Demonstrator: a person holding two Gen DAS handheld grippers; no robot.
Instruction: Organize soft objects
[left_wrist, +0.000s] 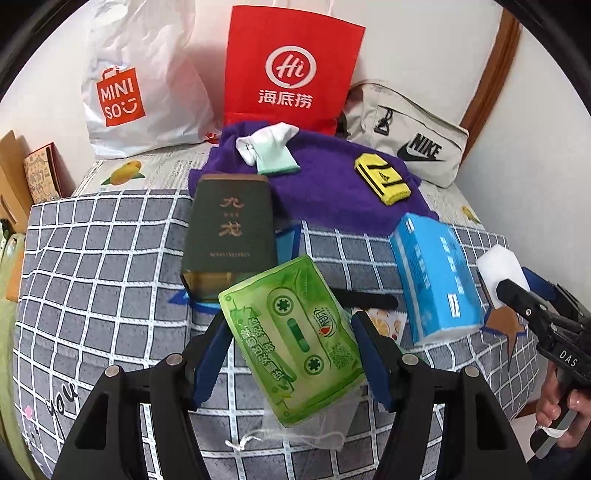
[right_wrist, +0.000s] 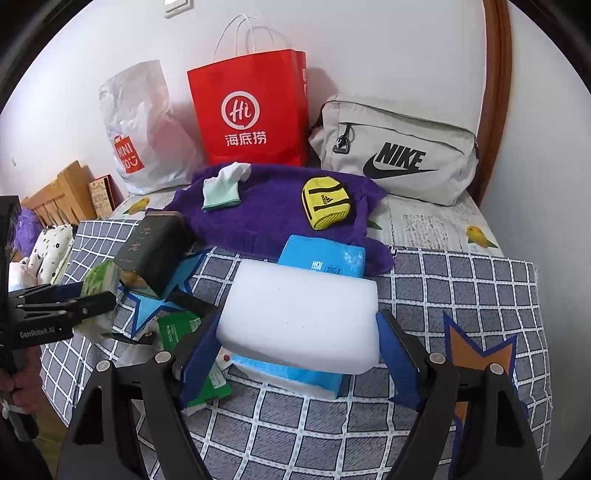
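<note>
My left gripper (left_wrist: 291, 354) is shut on a green tissue pack (left_wrist: 291, 332) printed with a cassette, held tilted above the checked bedcover (left_wrist: 92, 258). In the right wrist view the same gripper (right_wrist: 96, 297) and pack (right_wrist: 99, 288) show at the left edge. My right gripper (right_wrist: 299, 356) is shut on a white foam block (right_wrist: 299, 314), held over a blue tissue pack (right_wrist: 321, 258). From the left wrist view the right gripper (left_wrist: 517, 284) and the block (left_wrist: 498, 269) sit at the right. A purple towel (left_wrist: 325, 184) behind carries a white and mint sock (left_wrist: 273, 147) and a yellow pouch (left_wrist: 382, 177).
A dark green box (left_wrist: 229, 229) stands left of centre. Against the wall lean a white Miniso bag (left_wrist: 122, 92), a red paper bag (left_wrist: 288, 74) and a beige Nike bag (left_wrist: 406, 136). A mesh drawstring pouch (left_wrist: 295, 432) lies below the green pack. Star-shaped patches mark the cover (right_wrist: 476, 350).
</note>
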